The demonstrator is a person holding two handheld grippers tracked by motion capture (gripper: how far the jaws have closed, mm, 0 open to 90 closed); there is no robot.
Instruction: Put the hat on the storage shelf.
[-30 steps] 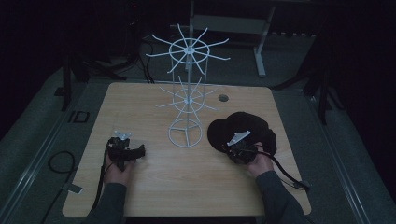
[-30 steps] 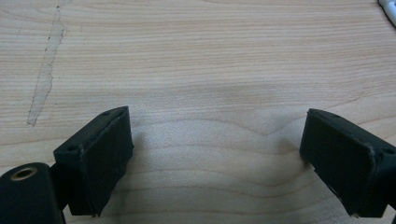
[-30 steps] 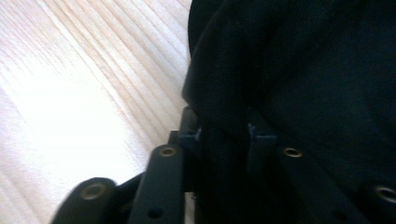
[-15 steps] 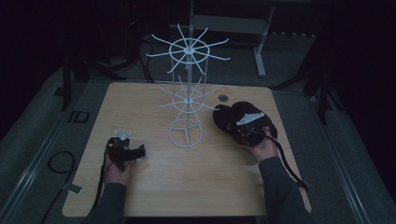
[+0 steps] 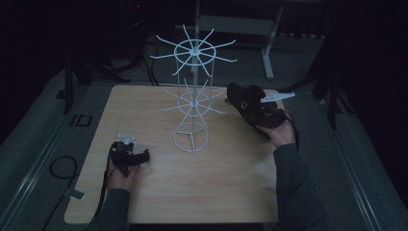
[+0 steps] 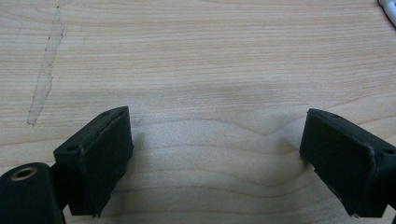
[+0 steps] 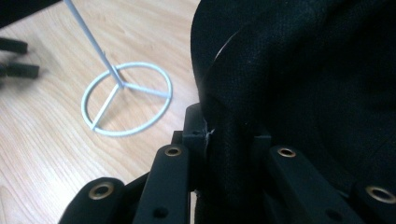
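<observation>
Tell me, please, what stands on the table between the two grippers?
In the high view, the white wire rack stands between the left gripper and the right gripper, which is clamped on a black cap.

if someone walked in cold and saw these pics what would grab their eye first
Probably the tall white wire rack with its spoked tiers, standing mid-table. Next, the black cap lifted beside the rack's lower tier, clamped in the right gripper. The left gripper rests open on bare wood near the table's front left.
</observation>
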